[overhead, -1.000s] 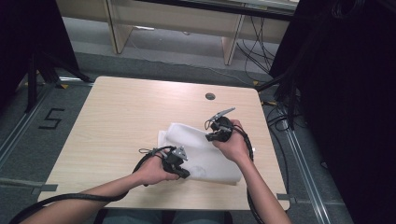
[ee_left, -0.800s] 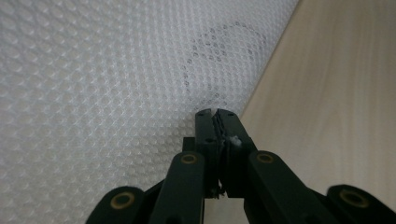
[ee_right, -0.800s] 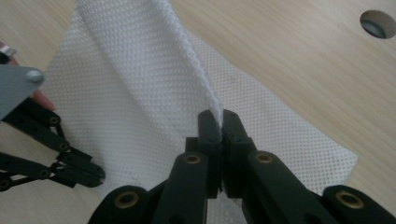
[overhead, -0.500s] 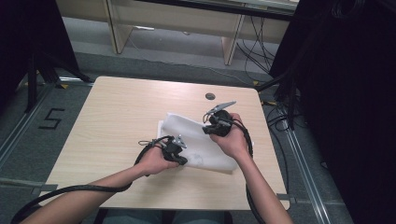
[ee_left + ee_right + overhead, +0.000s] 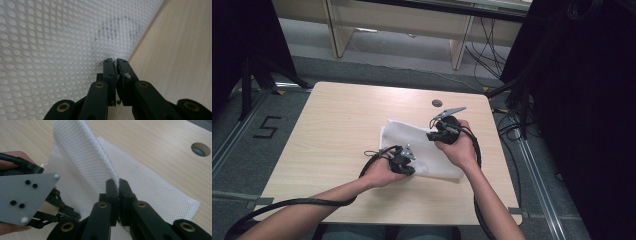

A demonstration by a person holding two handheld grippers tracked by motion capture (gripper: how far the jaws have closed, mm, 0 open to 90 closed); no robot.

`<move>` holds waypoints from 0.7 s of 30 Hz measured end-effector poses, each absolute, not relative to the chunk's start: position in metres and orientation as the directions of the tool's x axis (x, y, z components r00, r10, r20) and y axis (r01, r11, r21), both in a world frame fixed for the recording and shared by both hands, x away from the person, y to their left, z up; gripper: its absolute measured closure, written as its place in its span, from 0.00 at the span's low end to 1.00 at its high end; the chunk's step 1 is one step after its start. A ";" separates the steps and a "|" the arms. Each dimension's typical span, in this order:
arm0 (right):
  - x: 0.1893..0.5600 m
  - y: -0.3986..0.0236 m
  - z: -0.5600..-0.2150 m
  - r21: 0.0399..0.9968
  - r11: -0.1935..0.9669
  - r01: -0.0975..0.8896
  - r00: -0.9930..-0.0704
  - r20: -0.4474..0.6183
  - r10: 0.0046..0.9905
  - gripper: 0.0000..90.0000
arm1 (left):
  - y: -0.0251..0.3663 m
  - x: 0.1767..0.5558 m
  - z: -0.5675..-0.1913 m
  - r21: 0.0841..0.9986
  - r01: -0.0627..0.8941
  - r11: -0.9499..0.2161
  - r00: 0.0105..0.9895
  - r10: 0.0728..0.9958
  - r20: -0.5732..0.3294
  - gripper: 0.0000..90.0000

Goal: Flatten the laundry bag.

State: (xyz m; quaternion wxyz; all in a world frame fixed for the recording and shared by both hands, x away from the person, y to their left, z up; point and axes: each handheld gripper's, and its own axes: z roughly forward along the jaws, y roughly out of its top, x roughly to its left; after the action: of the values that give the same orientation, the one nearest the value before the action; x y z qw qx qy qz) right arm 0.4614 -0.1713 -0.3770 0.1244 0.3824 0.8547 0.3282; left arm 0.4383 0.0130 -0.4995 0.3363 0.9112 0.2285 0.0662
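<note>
Both grippers clenched on white mesh cloth (image 5: 422, 150) on light wood table (image 5: 337, 130): left gripper (image 5: 115, 62) near edge, right gripper (image 5: 117, 182) lifting far-right fold.

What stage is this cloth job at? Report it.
Done: both grippers have hold of the white cloth. In hand: the left gripper pinches its edge, and the right gripper lifts a fold off the table. Left: part of the cloth lies spread, unfolded.

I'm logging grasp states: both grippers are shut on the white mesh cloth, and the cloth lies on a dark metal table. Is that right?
Not quite: the table is light wood, as the high view shows. The rest holds: the left gripper and the right gripper are both shut on the white mesh cloth.
</note>
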 end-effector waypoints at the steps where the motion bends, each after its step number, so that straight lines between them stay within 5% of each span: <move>1: 0.462 -0.171 -0.376 0.660 0.499 0.562 -0.681 0.027 0.732 0.99 | 0.014 0.440 -0.499 0.637 0.380 -0.671 0.883 0.469 -0.033 0.94; 8: 0.463 -0.168 -0.376 0.679 0.486 0.550 -0.676 0.021 0.736 0.99 | 0.013 0.445 -0.496 0.636 0.384 -0.669 0.879 0.475 -0.030 0.88; 16: 0.466 -0.169 -0.377 0.674 0.494 0.550 -0.681 0.019 0.732 0.98 | -0.011 0.431 -0.491 0.637 0.232 -0.736 0.929 0.362 0.081 0.92; 21: 0.464 -0.167 -0.377 0.675 0.482 0.558 -0.679 0.037 0.733 0.98 | -0.012 0.438 -0.498 0.634 0.274 -0.723 0.915 0.399 0.060 0.94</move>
State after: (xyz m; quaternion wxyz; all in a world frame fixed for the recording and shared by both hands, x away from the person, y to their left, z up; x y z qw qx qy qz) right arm 0.4638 -0.1667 -0.3765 0.1292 0.3793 0.8511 0.3393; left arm 0.4383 -0.0122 -0.4980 0.3240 0.9232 0.1824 0.0968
